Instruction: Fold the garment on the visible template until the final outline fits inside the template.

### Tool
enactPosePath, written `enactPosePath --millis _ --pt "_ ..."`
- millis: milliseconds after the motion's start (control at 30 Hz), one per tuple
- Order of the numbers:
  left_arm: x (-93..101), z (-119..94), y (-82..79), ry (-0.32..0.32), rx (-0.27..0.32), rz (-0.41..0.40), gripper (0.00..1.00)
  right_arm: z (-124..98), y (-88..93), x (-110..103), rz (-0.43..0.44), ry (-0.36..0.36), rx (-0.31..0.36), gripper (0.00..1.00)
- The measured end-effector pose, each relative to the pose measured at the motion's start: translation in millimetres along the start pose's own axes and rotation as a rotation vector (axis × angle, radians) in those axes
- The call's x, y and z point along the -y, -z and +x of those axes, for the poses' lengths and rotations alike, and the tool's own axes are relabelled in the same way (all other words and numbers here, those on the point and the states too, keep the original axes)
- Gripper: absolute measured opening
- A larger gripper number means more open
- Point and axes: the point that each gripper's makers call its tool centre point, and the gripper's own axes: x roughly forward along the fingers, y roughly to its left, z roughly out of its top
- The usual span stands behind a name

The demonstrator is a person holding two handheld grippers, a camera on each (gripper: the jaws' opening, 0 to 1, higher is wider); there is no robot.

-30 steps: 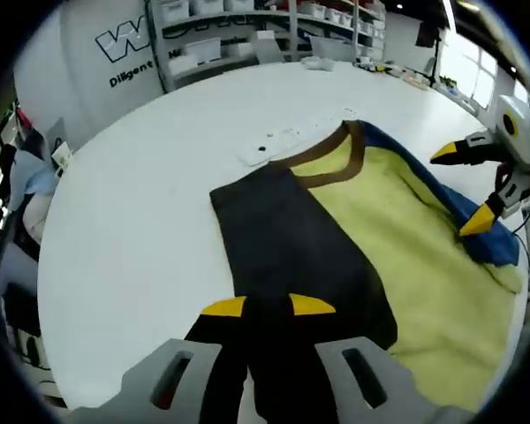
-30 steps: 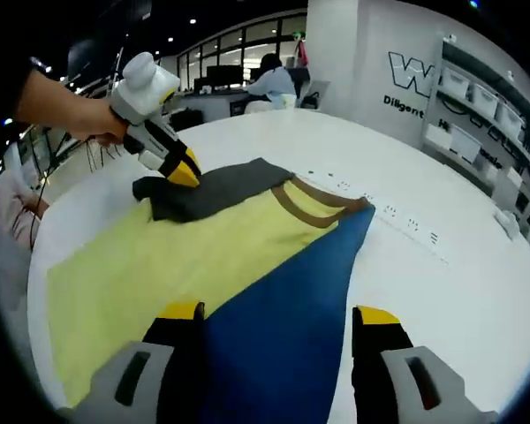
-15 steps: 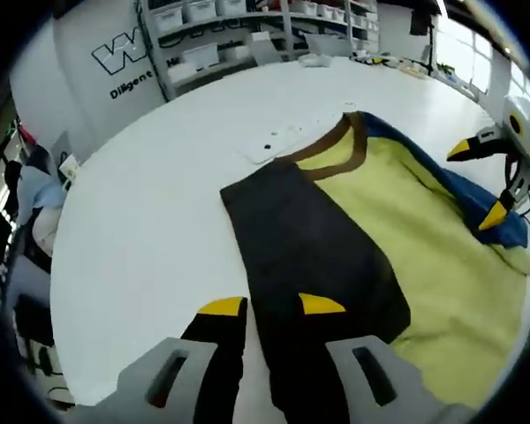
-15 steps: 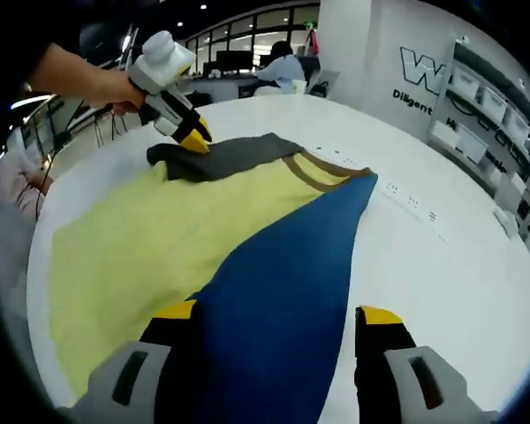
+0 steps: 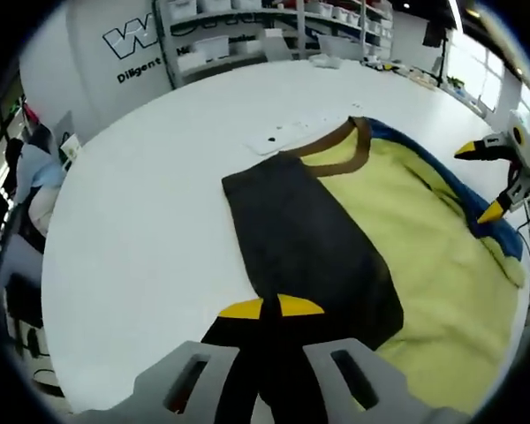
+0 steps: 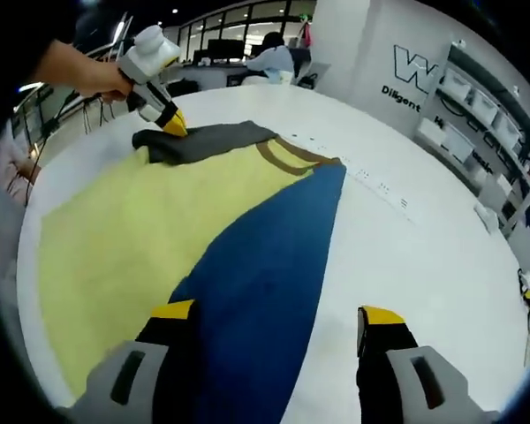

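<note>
A garment with a yellow body (image 5: 415, 238), a brown collar (image 5: 340, 155) and a blue side (image 6: 265, 265) lies flat on the round white table (image 5: 141, 221). A dark grey panel (image 5: 300, 234) is folded over its left part. At the near end of that panel my left gripper (image 5: 269, 307) is shut on the dark cloth. From the other side, a hand holds the left gripper (image 6: 170, 124) at the dark fold (image 6: 208, 140). My right gripper (image 6: 276, 313) is open with the blue cloth running between its jaws. Across the garment, the right gripper (image 5: 484, 181) hovers open at the blue edge (image 5: 442, 181).
A white strip with dark dots (image 5: 287, 134) lies on the table just past the collar. Shelves with bins (image 5: 247, 35) and a lettered wall stand beyond the table. A seated person (image 6: 274, 62) is at a desk in the background. The table's edge (image 5: 57, 353) curves close by.
My left gripper's jaws, open around the dark panel's end before, have closed on it. The right gripper stays open over the blue side; both views shifted slightly.
</note>
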Motion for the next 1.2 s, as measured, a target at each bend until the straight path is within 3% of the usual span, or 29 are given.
enactPosePath --millis 267,633,833,1033,1200 --pt "-1.8 -17 -5.6 0.019 0.052 0.01 0.04 -8 21.7 19 -0.039 0.047 -0.066 0.61" --pt "-2.9 -36 -2.8 0.038 0.117 -0.001 0.05 -17 33.7 34 -0.029 0.111 -0.096 0.66" --pt "-3.3 -44 7.9 0.046 0.12 0.008 0.05 -20 35.7 48 -0.104 0.152 -0.137 0.63" --pt "-15.1 -49 22.8 0.014 0.097 -0.057 0.04 -21 37.6 59 -0.085 0.192 -0.148 0.65" --pt "-19.4 -43 23.6 0.019 0.088 -0.076 0.04 -21 37.9 56 -0.087 0.185 -0.142 0.61"
